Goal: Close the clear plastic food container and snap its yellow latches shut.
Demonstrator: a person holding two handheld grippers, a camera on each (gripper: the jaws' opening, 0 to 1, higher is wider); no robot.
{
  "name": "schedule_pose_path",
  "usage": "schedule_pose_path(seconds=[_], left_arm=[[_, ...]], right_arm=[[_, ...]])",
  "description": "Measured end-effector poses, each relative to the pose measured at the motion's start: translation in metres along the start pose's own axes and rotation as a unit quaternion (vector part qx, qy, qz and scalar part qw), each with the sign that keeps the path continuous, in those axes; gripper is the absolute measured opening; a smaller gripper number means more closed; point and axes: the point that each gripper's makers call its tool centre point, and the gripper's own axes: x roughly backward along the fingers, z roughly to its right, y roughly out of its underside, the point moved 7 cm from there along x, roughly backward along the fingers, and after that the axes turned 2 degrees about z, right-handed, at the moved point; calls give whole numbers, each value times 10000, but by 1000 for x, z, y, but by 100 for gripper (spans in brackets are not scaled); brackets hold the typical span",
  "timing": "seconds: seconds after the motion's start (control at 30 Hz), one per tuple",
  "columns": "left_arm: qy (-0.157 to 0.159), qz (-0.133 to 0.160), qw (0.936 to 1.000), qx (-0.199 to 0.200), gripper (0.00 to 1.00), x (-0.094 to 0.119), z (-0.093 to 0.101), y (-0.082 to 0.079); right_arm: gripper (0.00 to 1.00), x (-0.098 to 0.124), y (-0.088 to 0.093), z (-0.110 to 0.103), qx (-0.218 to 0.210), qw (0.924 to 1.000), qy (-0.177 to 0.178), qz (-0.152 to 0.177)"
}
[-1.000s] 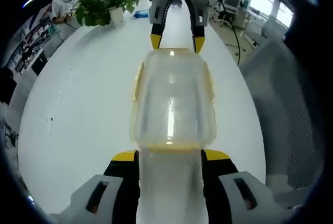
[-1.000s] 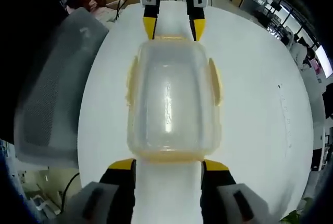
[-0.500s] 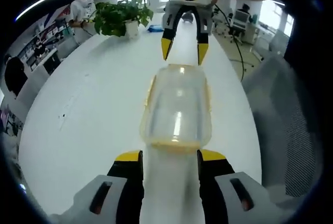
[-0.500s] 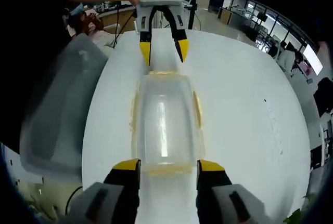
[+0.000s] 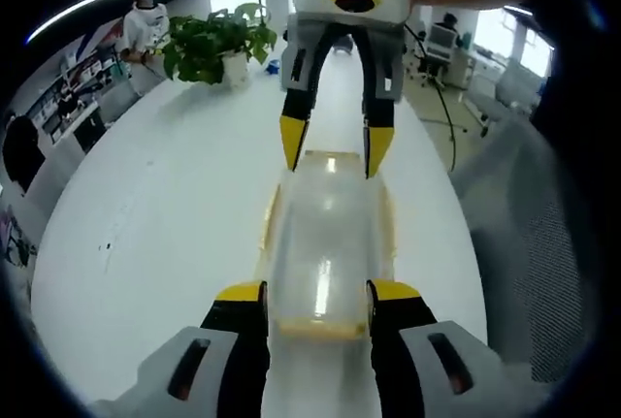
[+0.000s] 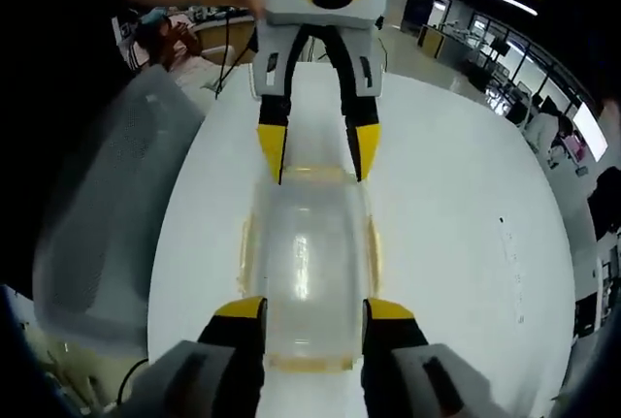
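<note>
Already the lid sits on the clear food container (image 5: 325,243) in the left gripper view, on the white table (image 5: 165,234); the left tongs (image 5: 315,292) stand open astride its near end, the right tongs (image 5: 335,151) open at the far end. Yellow latches (image 5: 272,219) look unsnapped (a judgement).

Right gripper view: same straddle, table edge and mesh chair (image 6: 107,205) close alongside, open room opposite.

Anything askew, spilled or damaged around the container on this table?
Nothing stands out. The clear plastic food container sits flat on the white table, lid on, no spill or crack visible. The left gripper and right gripper straddle its ends, jaws open.
</note>
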Motion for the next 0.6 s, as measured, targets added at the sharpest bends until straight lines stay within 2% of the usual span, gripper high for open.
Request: schedule_pose_path(seconds=[0.1, 0.27, 0.6], left_arm=[[-11, -88, 9994, -330, 39, -9, 3, -11], [123, 6, 9994, -337, 37, -21, 7, -23], [263, 40, 9992, -313, 35, -27, 8, -27]], right_arm=[[37, -4, -9, 3, 32, 10000, 2, 21], [37, -7, -20, 6, 50, 9999, 2, 89], [37, -9, -20, 7, -66, 9999, -75, 124]])
